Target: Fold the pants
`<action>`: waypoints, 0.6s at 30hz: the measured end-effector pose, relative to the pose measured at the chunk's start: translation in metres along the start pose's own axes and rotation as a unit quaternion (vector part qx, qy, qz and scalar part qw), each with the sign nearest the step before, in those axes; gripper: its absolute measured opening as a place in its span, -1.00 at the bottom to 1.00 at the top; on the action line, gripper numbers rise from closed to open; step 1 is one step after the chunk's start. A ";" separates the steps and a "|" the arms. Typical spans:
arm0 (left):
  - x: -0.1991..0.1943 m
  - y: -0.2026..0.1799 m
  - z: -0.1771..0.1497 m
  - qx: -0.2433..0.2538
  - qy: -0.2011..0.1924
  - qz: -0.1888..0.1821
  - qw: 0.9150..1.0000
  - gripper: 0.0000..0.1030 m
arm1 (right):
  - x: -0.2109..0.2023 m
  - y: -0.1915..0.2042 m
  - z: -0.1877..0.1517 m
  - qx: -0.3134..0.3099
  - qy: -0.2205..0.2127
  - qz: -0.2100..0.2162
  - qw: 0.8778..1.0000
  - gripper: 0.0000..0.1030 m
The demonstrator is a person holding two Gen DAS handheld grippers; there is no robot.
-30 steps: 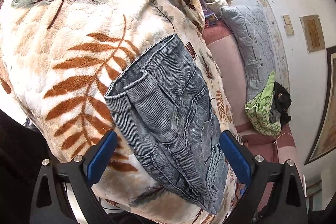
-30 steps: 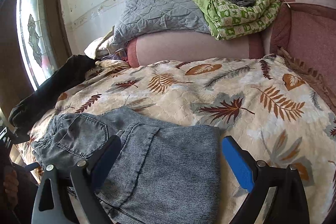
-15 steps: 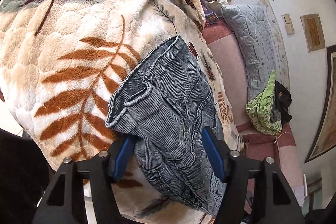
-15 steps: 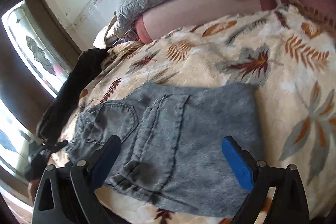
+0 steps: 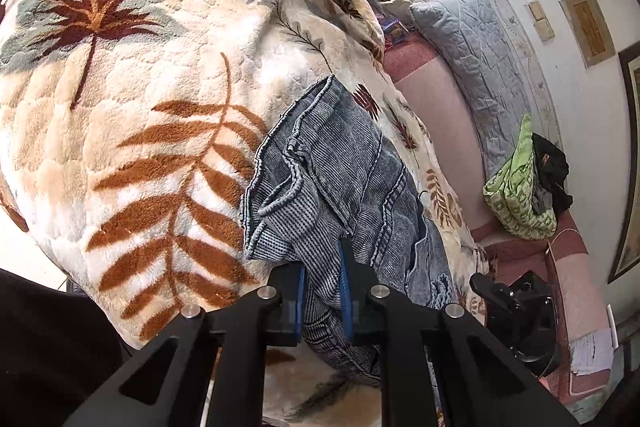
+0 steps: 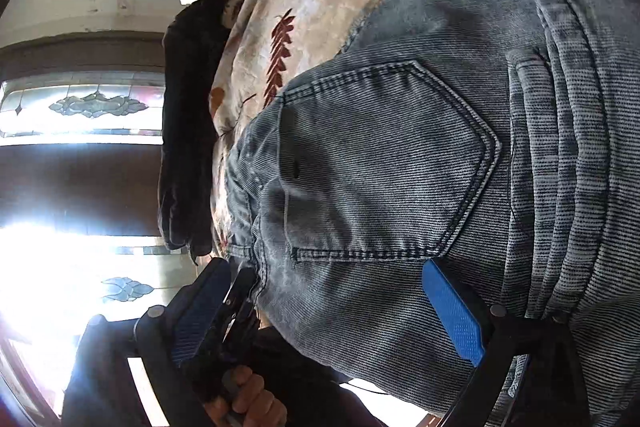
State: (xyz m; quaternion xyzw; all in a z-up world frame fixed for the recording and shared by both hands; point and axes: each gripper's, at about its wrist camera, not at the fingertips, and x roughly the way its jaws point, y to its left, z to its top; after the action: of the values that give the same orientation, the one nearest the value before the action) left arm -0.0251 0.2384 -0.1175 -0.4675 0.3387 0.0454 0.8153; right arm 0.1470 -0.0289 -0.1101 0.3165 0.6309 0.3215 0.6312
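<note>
1. The pants (image 5: pixel 340 195), grey-blue washed denim already folded into a compact bundle, lie on a fleecy cream blanket (image 5: pixel 132 99) with rust-coloured leaf prints, spread over the bed.
2. The left gripper (image 5: pixel 322 289) is pinched tight on a bunched edge of the pants, with denim squeezed between its two blue pads.
3. The right gripper (image 6: pixel 320 307) is spread wide over the back-pocket end of the pants, one blue pad lying against the cloth just below the pocket (image 6: pixel 384 163); it grips nothing.
4. In the right wrist view a bare hand (image 6: pixel 244 403) clasps a handle at the bottom edge.
5. A black garment (image 6: pixel 188 131) lies along the blanket's far edge, by the patterned window.
6. Beyond the bed, a grey quilted cushion (image 5: pixel 476 67) and a green patterned cloth (image 5: pixel 516 191) rest on a pink sofa (image 5: pixel 432 99).
</note>
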 end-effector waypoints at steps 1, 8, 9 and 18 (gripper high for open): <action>0.000 0.001 0.000 0.001 0.000 0.002 1.000 -0.71 | -0.002 0.004 0.000 0.004 -0.003 -0.006 1.000 0.90; -0.002 -0.009 -0.002 0.020 -0.011 0.010 1.000 -0.72 | -0.004 0.008 0.013 0.002 -0.017 -0.035 0.999 0.93; -0.003 -0.013 -0.002 0.027 -0.014 0.013 0.999 -0.73 | 0.000 0.004 0.014 0.004 -0.018 -0.028 0.999 0.93; -0.013 -0.043 -0.007 0.093 -0.043 0.038 0.994 -0.75 | -0.004 -0.007 0.020 0.045 -0.013 -0.017 0.999 0.99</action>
State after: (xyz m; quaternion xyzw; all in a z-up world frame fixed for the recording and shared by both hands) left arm -0.0218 0.2120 -0.0807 -0.3745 0.3234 0.0648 0.8666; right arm 0.1672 -0.0359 -0.1134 0.3378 0.6421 0.2779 0.6296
